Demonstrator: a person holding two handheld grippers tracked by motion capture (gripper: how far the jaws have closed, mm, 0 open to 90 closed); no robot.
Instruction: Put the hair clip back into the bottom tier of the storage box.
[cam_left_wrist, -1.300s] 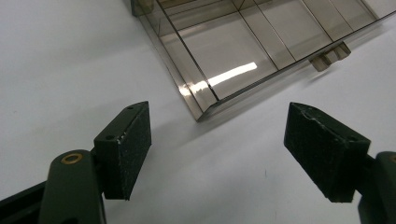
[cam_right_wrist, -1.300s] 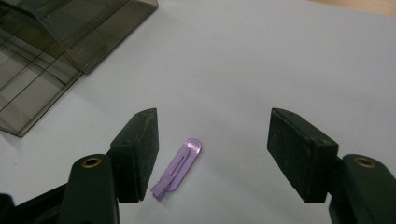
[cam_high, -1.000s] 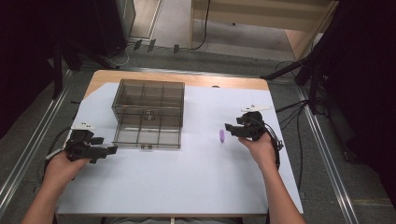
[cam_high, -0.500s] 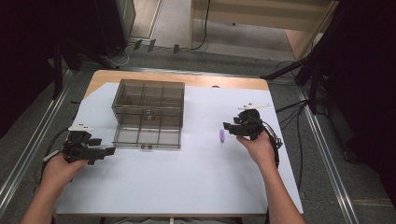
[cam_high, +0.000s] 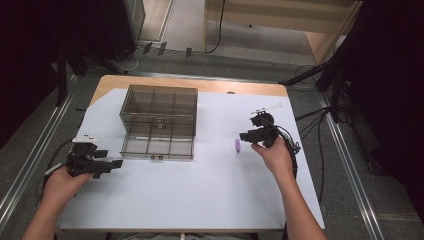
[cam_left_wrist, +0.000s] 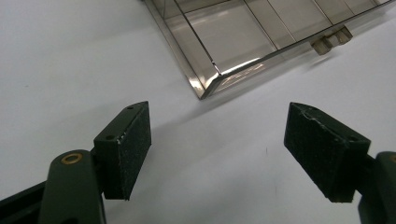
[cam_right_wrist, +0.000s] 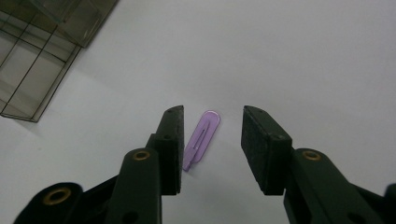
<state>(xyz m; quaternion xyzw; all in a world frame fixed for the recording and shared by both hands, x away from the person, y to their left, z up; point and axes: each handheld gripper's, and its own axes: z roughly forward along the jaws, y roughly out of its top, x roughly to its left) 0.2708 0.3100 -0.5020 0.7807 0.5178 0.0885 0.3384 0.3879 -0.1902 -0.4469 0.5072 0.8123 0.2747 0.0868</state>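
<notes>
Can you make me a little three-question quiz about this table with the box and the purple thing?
1. True or false: the purple clip lies flat on the white table between the right gripper jaws.
2. Which gripper is closest to the clear compartment box? A. the left gripper B. the right gripper
3. Fill in: the left gripper's jaws stand wide ____ with nothing between them.

Key: 1. True; the jaws have just been closing around it, but the pads do not press on it yet. 2. A; the box's corner lies just ahead of its jaws. 3. open.
</notes>
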